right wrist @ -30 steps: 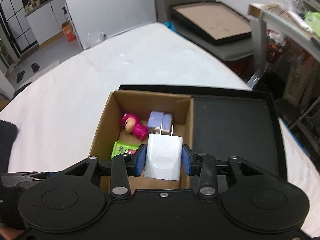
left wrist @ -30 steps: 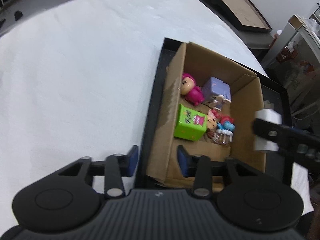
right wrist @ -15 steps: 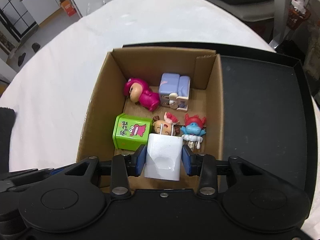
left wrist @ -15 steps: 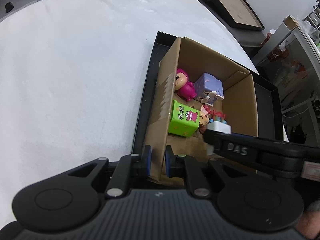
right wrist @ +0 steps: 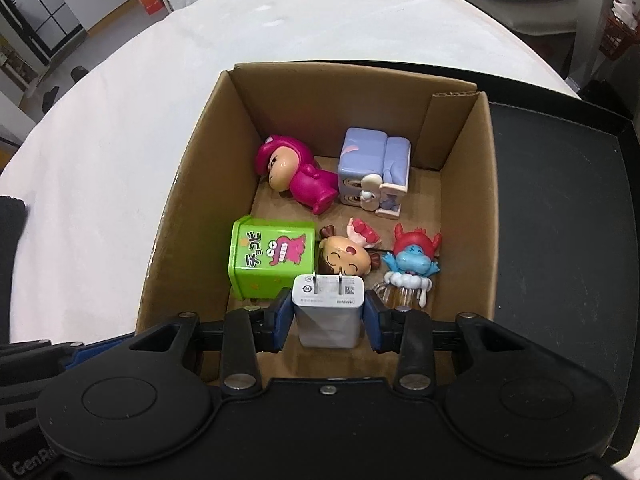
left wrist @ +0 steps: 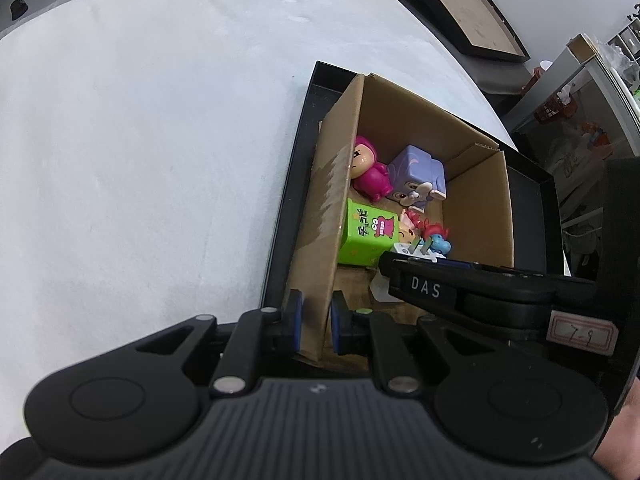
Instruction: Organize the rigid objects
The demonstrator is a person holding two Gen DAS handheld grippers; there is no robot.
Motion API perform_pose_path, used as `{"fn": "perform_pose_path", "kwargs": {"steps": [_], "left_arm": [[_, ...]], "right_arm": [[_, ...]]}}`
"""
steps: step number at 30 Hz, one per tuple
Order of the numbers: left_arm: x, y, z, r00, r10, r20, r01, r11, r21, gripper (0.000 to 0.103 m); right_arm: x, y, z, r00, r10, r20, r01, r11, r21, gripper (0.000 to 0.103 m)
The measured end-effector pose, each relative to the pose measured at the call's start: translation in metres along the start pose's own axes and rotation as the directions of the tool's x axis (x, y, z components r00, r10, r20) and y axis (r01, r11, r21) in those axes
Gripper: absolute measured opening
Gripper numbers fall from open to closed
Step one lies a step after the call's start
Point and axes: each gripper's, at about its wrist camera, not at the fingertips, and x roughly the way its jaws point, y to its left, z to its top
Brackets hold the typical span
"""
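lowered into cardboard box [right wrist: 468, 184], white charger [right wrist: 328, 312]; left fingers [left wrist: 294, 320] clamped its wall.

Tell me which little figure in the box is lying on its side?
The pink-suited figure at the cardboard box's far left lies tipped over. The blue one with red hair stands upright.

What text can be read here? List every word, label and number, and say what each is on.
"DAS": on the right claw's arm.
"7-9", handwritten: pink sticker on that tool.
"Gen", then cut off: right tool's body.
Japanese characters: green box.
Fine print on the white charger: too small to read.
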Motion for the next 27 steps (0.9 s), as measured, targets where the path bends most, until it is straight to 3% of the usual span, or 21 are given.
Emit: {"fn": "perform_pose_path", "kwargs": {"steps": [11, 15, 20, 27], "left_arm": [[-0.007, -0.012, 0.002, 0.998, 0.069, -0.004, -0.069, 0.997, 0.032, 0.017], [-0.015, -0.014, 0.004, 0.996, 0.09, 0.003, -0.091, 0.996, 0.024, 0.02], [-0.028, -0.02, 0.004, 0.993, 0.115, 0.028, -0.115, 0.993, 0.019, 0.023], [-0.048, -0.036, -0.001, 0.991, 0.114, 0.068, -0.117, 0.993, 0.035, 0.037]], "right_arm": [[-0.03, -0.006, 0.001, 0.998, 0.015, 0.059, -0.016, 1.0, 0.019, 0.043], [-0.053, -0.019, -0.001, 0.995, 0.016, 0.101, -0.02, 0.999, 0.035, 0.052], [-0.079, -0.032, -0.001, 0.989, 0.025, 0.145, -0.033, 0.998, 0.054, 0.057], [-0.1, -0.05, -0.006, 0.979, 0.02, 0.204, -0.041, 0.995, 0.096, 0.071]]}}
